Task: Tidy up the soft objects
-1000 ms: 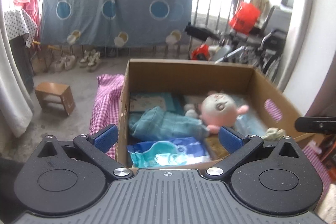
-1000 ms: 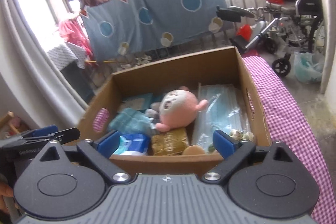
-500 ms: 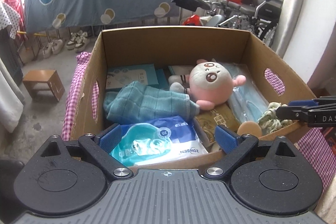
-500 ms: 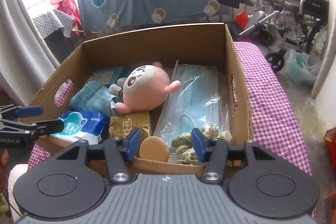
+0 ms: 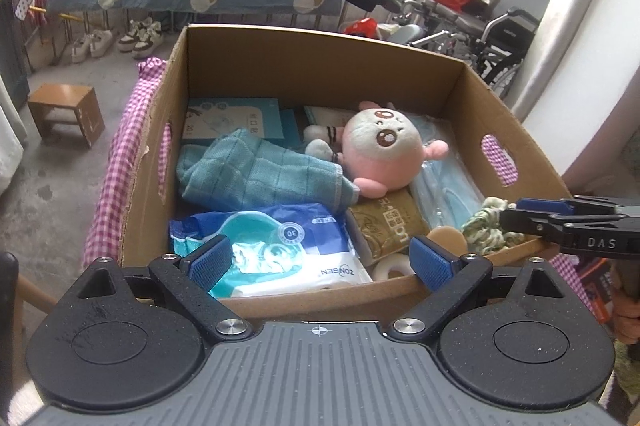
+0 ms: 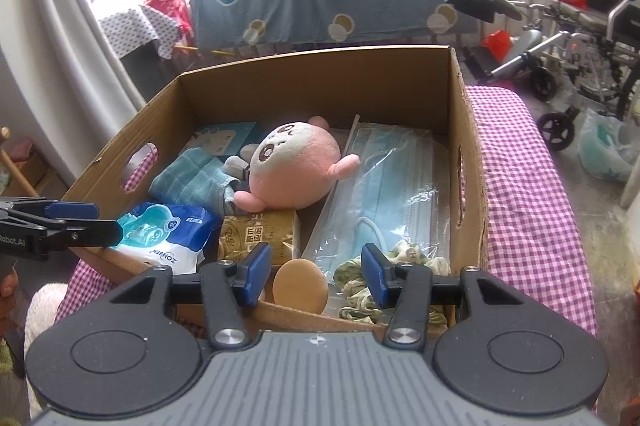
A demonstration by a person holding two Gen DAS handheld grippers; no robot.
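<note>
Soft objects fill the cardboard box [image 5: 320,66] on its pink checked cloth [image 5: 120,162]. From the left wrist view, a teal towel [image 5: 256,174] lies against a pink plush toy [image 5: 384,154], with a blue-and-white tissue pack [image 5: 280,246] nearest the camera and a brown packet [image 5: 384,226] beside it. The left gripper [image 5: 320,260] hangs over the near wall, fingers spread wide and grasping nothing. Since a second ago this view has tipped down toward the contents, and the right gripper [image 5: 532,218] has come in from the right until its tips sit at the green scrunchie [image 5: 488,230] in the near right corner.

From the right wrist view, the plush toy [image 6: 296,170] lies mid-box beside a bag of blue face masks [image 6: 392,186]. The right gripper's [image 6: 316,276] jaws have just been closing from wide to about half, and they now stand released, with a tan round puff [image 6: 300,286] showing between them and the scrunchie [image 6: 360,290] at the right pad [image 6: 374,276]. Neither pad presses on anything.

I judge a pick from this corner is being lined up, the scrunchie or the puff, and nothing is lifted yet.
</note>
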